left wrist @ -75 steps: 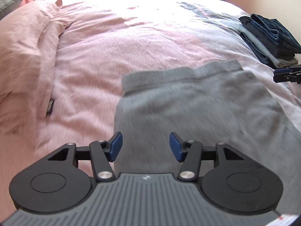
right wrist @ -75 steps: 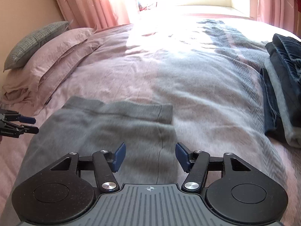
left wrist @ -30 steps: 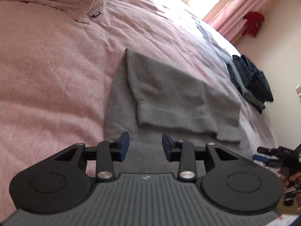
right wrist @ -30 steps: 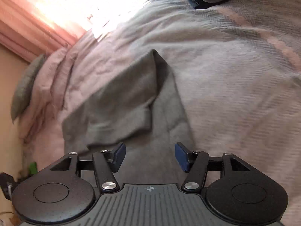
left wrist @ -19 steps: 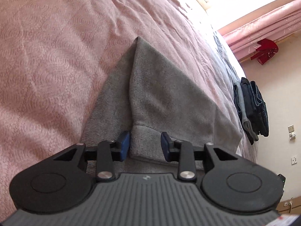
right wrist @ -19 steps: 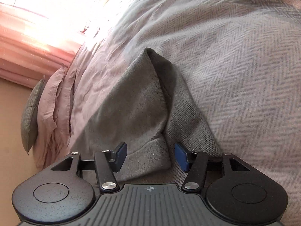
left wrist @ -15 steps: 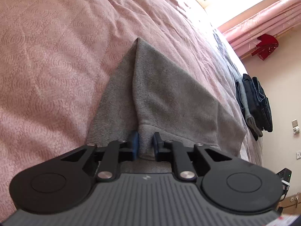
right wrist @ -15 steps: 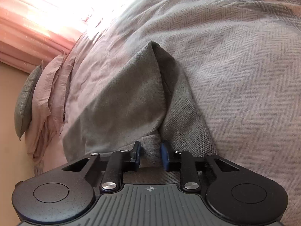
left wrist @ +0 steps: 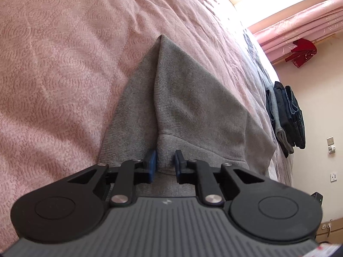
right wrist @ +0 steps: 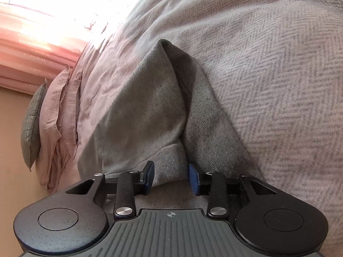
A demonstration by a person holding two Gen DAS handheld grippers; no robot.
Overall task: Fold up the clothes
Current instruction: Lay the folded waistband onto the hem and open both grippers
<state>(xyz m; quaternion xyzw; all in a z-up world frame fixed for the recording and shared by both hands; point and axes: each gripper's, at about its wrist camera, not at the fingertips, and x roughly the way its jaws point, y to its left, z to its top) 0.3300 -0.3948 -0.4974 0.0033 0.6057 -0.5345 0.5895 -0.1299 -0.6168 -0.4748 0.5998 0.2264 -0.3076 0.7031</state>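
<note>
Both of your tools grip the near hem of a grey garment on the bed.

Left wrist view: your left tool (left wrist: 164, 164) is clamped on a ribbed corner of the grey garment (left wrist: 193, 111), which lies folded over itself on the pink bedspread (left wrist: 53, 64); a stack of dark folded clothes (left wrist: 285, 115) sits far off at the bed's edge, below pink curtains (left wrist: 300, 27). Right wrist view: your right tool (right wrist: 171, 176) pinches the garment's (right wrist: 139, 111) opposite corner, its blue pads pressed into bunched cloth, beside a grey herringbone blanket (right wrist: 268, 75); pillows (right wrist: 42, 115) lie at left.

No text, label or number is sharp enough to read.
</note>
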